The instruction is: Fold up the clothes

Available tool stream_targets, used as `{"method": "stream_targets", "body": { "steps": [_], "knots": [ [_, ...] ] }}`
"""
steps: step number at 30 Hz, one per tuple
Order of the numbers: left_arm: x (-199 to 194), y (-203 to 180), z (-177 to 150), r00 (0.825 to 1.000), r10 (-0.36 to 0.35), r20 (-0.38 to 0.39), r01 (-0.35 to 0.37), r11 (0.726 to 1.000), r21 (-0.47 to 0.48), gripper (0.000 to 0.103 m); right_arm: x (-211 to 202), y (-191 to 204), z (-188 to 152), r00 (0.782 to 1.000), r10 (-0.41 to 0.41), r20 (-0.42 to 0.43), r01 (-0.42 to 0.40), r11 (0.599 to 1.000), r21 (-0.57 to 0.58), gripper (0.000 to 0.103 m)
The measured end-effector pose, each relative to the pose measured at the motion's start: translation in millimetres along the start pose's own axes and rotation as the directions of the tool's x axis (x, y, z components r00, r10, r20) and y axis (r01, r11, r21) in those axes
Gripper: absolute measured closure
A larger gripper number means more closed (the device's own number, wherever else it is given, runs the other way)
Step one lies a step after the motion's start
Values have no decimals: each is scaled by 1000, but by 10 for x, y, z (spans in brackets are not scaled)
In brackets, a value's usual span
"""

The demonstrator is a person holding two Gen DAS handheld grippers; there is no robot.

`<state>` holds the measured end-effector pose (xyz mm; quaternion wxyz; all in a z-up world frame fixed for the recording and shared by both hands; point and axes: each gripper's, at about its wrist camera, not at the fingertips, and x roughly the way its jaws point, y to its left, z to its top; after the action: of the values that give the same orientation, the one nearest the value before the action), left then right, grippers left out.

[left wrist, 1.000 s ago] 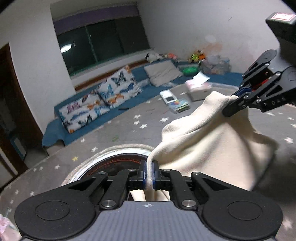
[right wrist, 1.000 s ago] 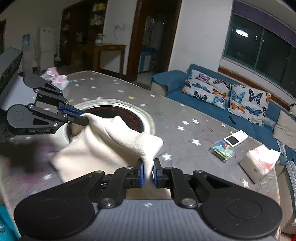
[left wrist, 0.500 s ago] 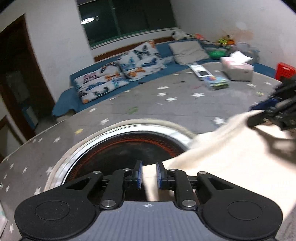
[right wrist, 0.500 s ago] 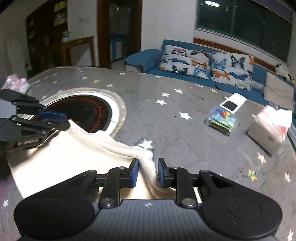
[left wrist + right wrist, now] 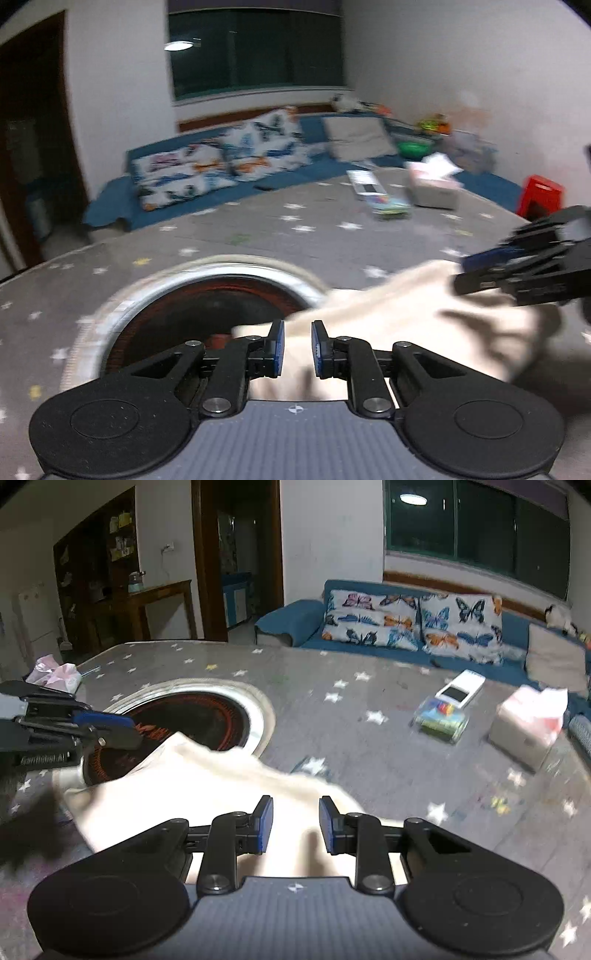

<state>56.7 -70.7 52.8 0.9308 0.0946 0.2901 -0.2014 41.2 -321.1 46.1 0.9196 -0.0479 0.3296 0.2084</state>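
The cream garment (image 5: 207, 794) lies rumpled and flat beneath both slightly parted, empty hand-held grippers, left (image 5: 294, 346) and right (image 5: 296, 824).

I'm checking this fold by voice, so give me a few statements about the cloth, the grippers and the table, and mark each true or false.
1. The cream cloth lies on the table. True.
2. The left gripper is clamped on the cloth. False: its jaws stand apart.
3. The right gripper is open. True.
4. The cloth partly covers the round burner. True.
5. The tissue box sits on the cloth. False: it stands apart, farther along the table.
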Motion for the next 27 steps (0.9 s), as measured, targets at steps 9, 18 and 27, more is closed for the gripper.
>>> {"method": "stream_targets", "body": {
  "steps": [9,18,27],
  "knots": [
    [456,-25,-65,991,50,-121,-50,999,5,86,96,-172,-220,1000,-10,-27,13,993,114,80],
    [576,-226,193,996,-3,-91,6,1000,27,87,149,-256,-36,1000,-4,-6,5,991,133,83],
    [827,-206,233,991,13,-133,-11,1000,14,85,482,-204,81,996,-9,-85,16,996,85,87]
  ]
}}
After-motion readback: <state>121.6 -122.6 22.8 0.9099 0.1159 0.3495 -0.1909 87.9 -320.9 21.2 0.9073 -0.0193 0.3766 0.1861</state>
